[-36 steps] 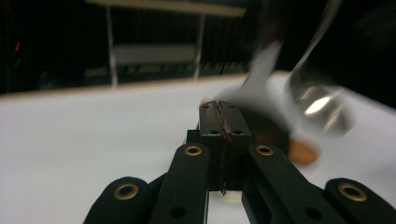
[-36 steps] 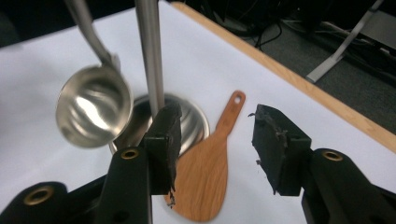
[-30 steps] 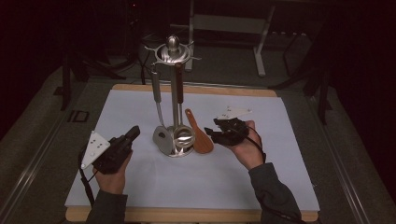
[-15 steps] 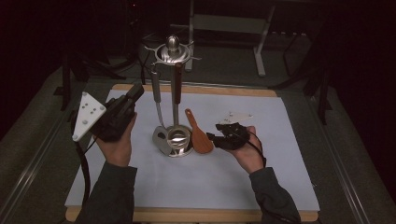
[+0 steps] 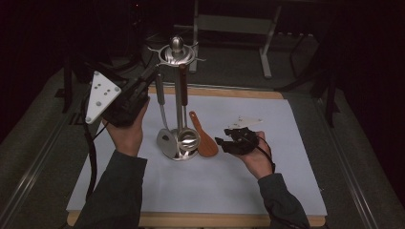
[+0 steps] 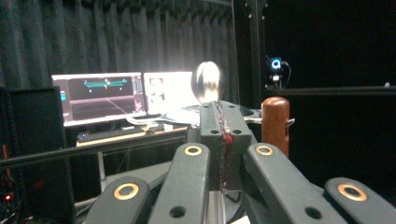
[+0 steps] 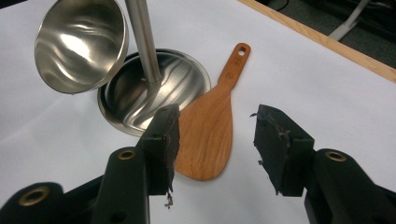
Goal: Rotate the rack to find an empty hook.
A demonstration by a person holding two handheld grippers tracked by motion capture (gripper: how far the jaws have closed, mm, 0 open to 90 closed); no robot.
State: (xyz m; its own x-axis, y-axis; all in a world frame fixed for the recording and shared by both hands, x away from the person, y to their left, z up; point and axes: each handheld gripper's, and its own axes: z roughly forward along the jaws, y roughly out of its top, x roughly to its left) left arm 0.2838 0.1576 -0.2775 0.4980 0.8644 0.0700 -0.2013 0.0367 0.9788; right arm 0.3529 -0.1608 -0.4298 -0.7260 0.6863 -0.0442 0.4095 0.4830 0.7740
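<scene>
Your left gripper [image 5: 154, 76] is clenched empty beside the utensil stand's top [image 5: 177, 50]; your right gripper [image 7: 215, 135] is released, with the wooden rice paddle [image 7: 208, 128] just ahead.

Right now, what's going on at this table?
A person works at a steel utensil stand with two hand-held grippers. The left gripper, jaws shut, is raised near the stand's top, by a wooden-handled utensil hanging there. The right gripper, jaws open, is low over the table, aimed at a wooden spatula lying beside the stand's base.
</scene>
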